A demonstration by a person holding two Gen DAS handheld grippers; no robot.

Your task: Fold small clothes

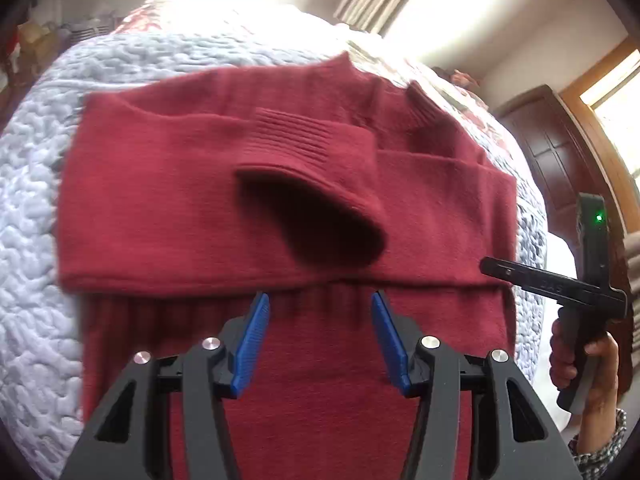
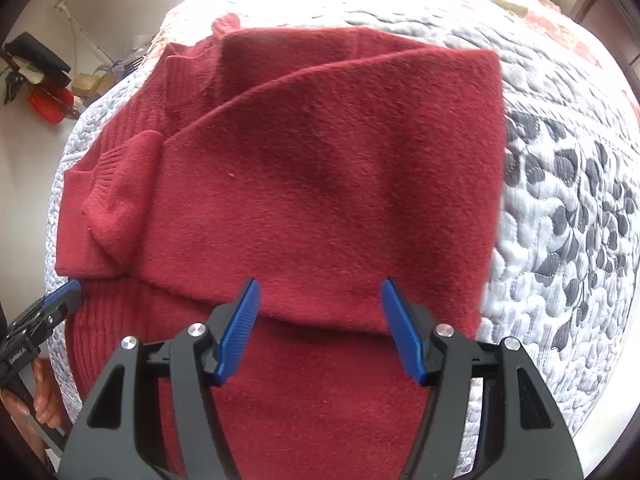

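A dark red knitted sweater (image 1: 168,200) lies on a quilted bed, sleeves folded across its body, one ribbed cuff (image 1: 296,136) curling up in the middle. In the right wrist view the same sweater (image 2: 320,184) fills the centre, a sleeve cuff (image 2: 116,196) lying at its left. My left gripper (image 1: 320,332) hovers open above the sweater's lower part, blue pads apart, nothing between them. My right gripper (image 2: 320,320) is also open over the near folded edge, holding nothing. The right gripper's body (image 1: 588,280) shows at the right edge of the left wrist view, held by a hand.
The pale quilted bedspread (image 2: 568,216) spreads around the sweater. A dark wooden cabinet (image 1: 560,152) and bright window stand beyond the bed's right side. Clutter with a red basket (image 2: 44,104) sits on the floor at the left. The other gripper (image 2: 44,312) and a hand appear lower left.
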